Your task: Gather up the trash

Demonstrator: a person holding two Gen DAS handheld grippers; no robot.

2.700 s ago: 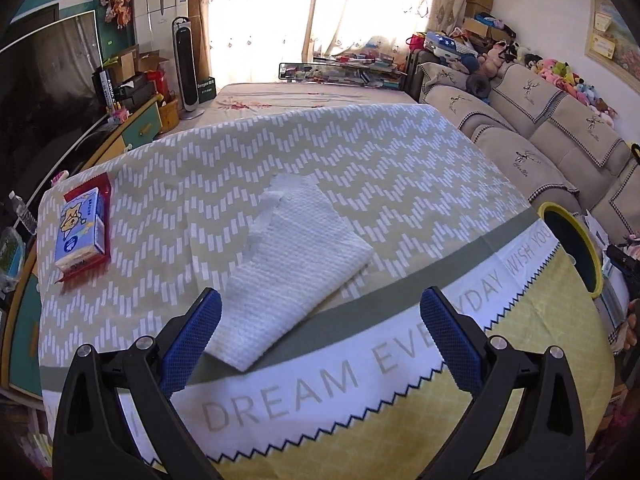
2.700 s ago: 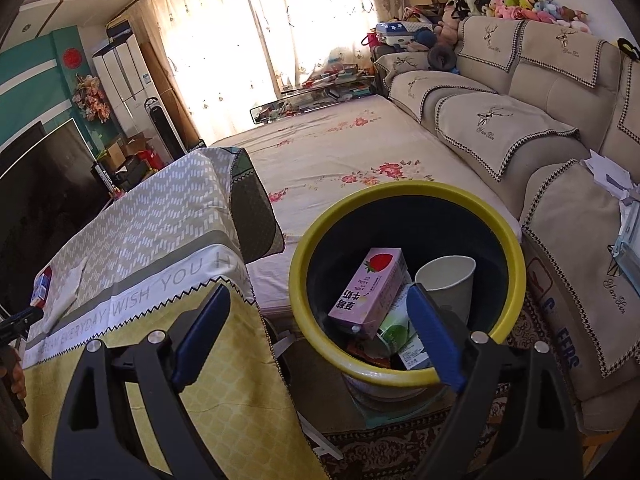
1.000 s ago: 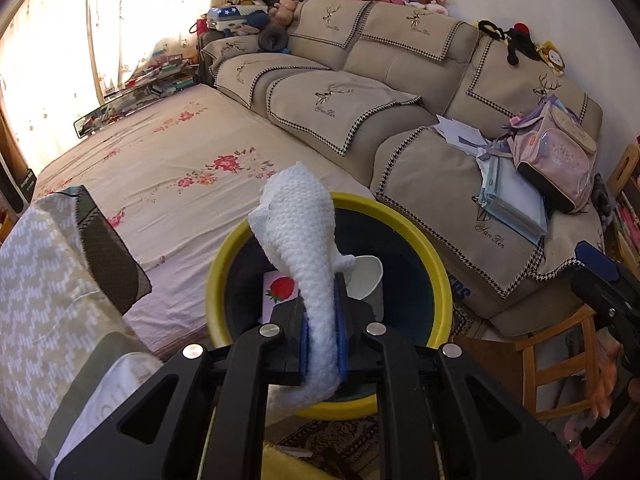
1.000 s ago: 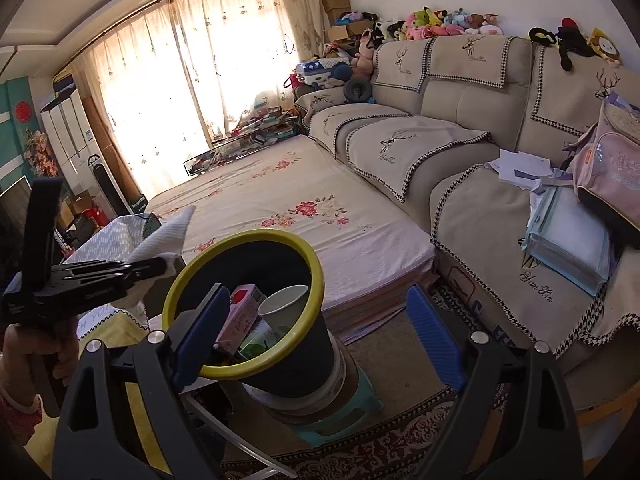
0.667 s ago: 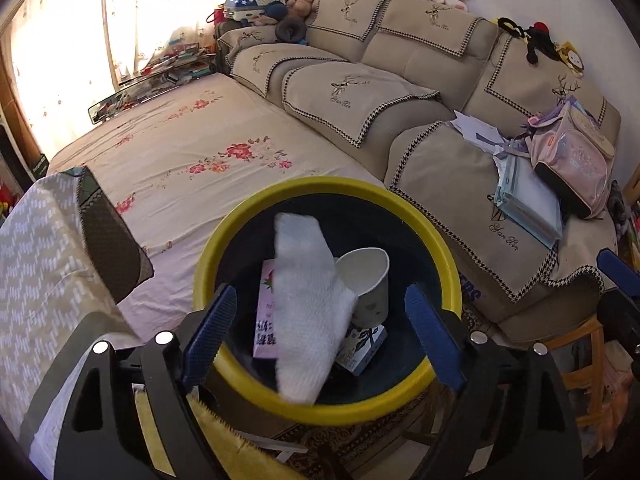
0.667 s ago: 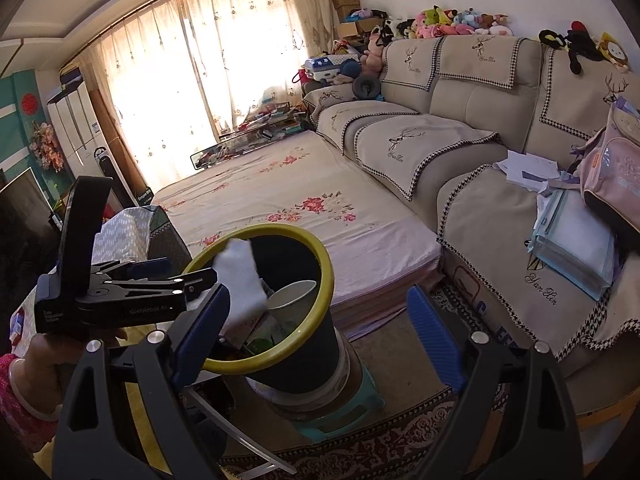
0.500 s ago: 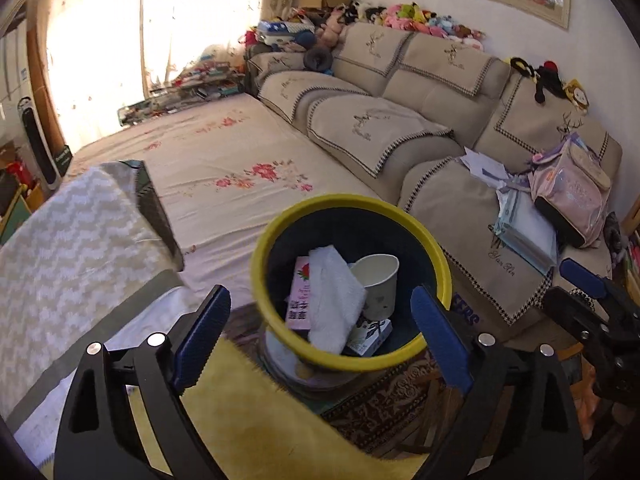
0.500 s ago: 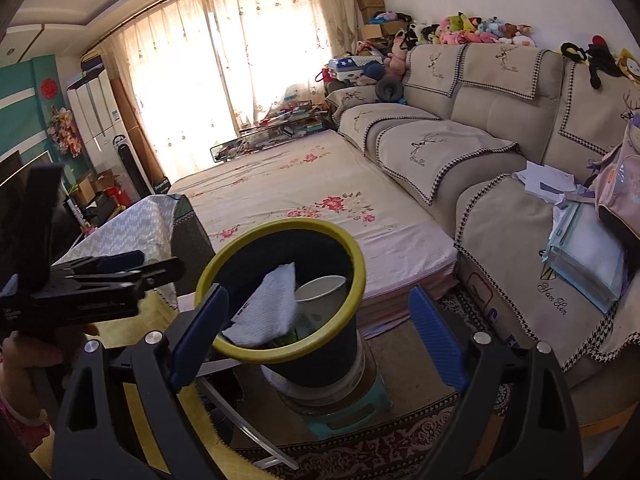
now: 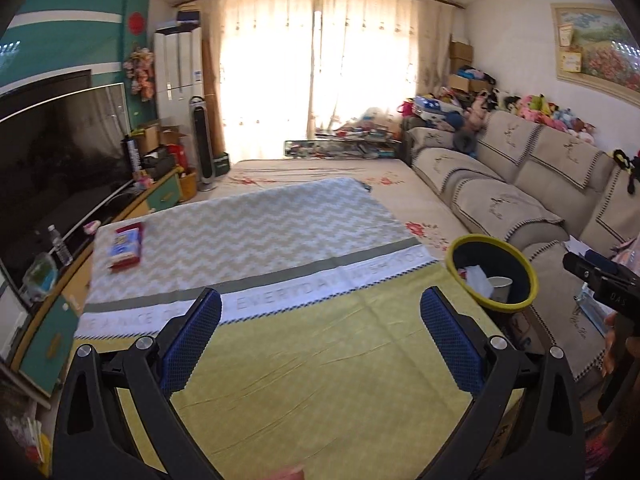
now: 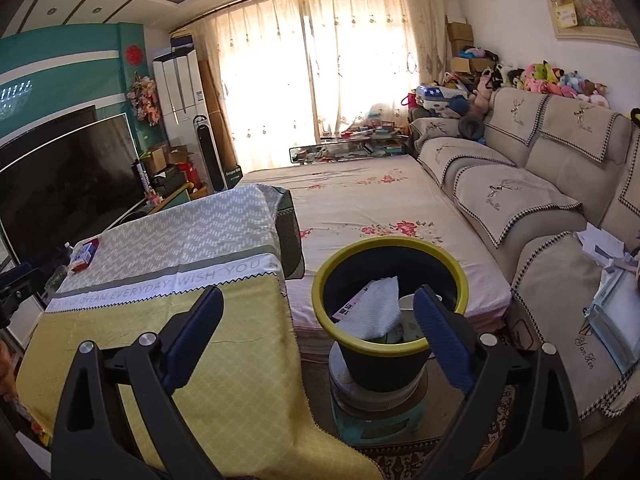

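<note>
Both grippers, left gripper (image 9: pixel 320 332) and right gripper (image 10: pixel 318 332), have just been opening; jaws spread, nothing between them. Risk: white paper towel (image 10: pixel 374 306) leans near the bin (image 10: pixel 390 346) rim, possibly slipping out; tissue pack (image 9: pixel 125 245) could be mistaken for trash.

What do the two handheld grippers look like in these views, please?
Both the left gripper and the right gripper have black plastic frames with triangular cut-outs, silver pivot screws, and fingers faced with textured blue pads. No cables or sleeves are visible.

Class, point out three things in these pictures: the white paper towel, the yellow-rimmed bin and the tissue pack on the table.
white paper towel (image 10: pixel 374 308), right wrist view, its middle.
yellow-rimmed bin (image 10: pixel 384 347), right wrist view, near rim.
tissue pack (image 9: pixel 125 246), left wrist view, top face.
</note>
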